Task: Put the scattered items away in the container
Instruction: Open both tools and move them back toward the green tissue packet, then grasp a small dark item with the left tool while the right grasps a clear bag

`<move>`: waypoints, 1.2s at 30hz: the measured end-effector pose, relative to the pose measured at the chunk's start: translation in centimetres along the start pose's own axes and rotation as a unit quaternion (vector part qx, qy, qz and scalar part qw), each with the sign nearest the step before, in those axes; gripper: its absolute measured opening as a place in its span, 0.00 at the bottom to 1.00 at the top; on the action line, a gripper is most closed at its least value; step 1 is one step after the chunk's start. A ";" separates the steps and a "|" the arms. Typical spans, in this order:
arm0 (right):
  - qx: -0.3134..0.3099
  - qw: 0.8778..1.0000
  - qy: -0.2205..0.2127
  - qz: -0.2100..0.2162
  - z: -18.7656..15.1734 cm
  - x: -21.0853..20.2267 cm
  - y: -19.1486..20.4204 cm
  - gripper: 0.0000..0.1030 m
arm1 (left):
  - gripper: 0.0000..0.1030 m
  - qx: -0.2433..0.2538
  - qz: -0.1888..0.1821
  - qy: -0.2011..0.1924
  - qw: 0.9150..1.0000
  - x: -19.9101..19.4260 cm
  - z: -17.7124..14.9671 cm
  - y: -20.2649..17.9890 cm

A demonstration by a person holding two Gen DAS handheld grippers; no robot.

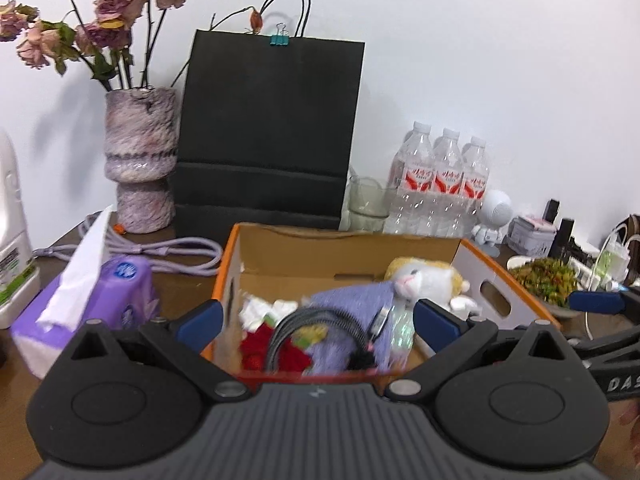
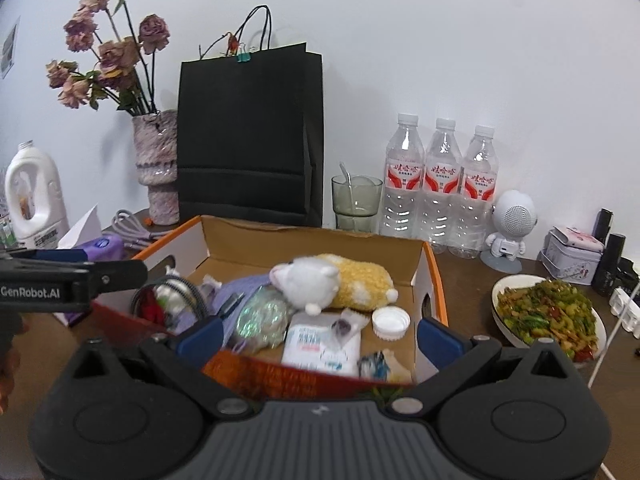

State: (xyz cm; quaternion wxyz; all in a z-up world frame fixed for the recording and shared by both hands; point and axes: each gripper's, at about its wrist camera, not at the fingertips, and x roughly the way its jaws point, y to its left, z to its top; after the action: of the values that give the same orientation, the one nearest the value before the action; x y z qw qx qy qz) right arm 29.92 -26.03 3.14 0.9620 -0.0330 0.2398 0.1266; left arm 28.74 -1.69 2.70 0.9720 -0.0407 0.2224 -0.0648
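A cardboard box (image 1: pixel 340 250) with an orange rim stands on the brown table, right in front of both grippers. In it lie a white-and-yellow plush toy (image 1: pixel 424 280), a purple cloth (image 1: pixel 348 300), a coiled grey cable (image 1: pixel 288 328) and something red (image 1: pixel 256 340). The right wrist view shows the same box (image 2: pixel 312 244) and plush toy (image 2: pixel 336 284), plus a shiny pouch (image 2: pixel 262 316), a white packet (image 2: pixel 320 344) and a white cap (image 2: pixel 391 322). My left gripper (image 1: pixel 318 320) is open over the near wall and holds nothing. My right gripper (image 2: pixel 320 336) is open and holds nothing.
Left of the box lie a purple tissue pack (image 1: pixel 100 300) and a lilac cable (image 1: pixel 180 256). Behind it stand a vase (image 1: pixel 142 164), a black paper bag (image 1: pixel 268 132), a glass (image 2: pixel 356 200) and three water bottles (image 2: pixel 440 192). A plate of food (image 2: pixel 548 320) sits at the right.
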 end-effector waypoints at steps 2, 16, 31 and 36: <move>0.004 1.000 0.003 -0.002 -0.5 -0.6 0.1 1.00 | 1.00 0.003 0.005 0.008 1.000 -0.7 -0.7 0.5; 0.023 0.999 0.048 0.012 -5.1 -0.7 2.6 0.97 | 1.00 0.016 0.031 0.069 0.997 -1.4 -5.2 3.6; 0.012 0.997 0.066 0.034 -5.7 3.1 5.2 0.36 | 0.65 0.039 0.059 0.107 0.992 3.3 -6.9 0.0; 0.013 0.996 0.068 0.050 -5.8 3.1 5.2 0.27 | 0.39 0.044 0.043 0.103 0.993 3.4 -7.3 -0.9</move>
State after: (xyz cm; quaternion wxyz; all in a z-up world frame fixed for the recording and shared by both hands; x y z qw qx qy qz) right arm 28.64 -21.03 -3.43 0.9364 -0.0170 0.3075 0.1685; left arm 28.49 -3.42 -5.19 0.9466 0.0186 0.3198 -0.0365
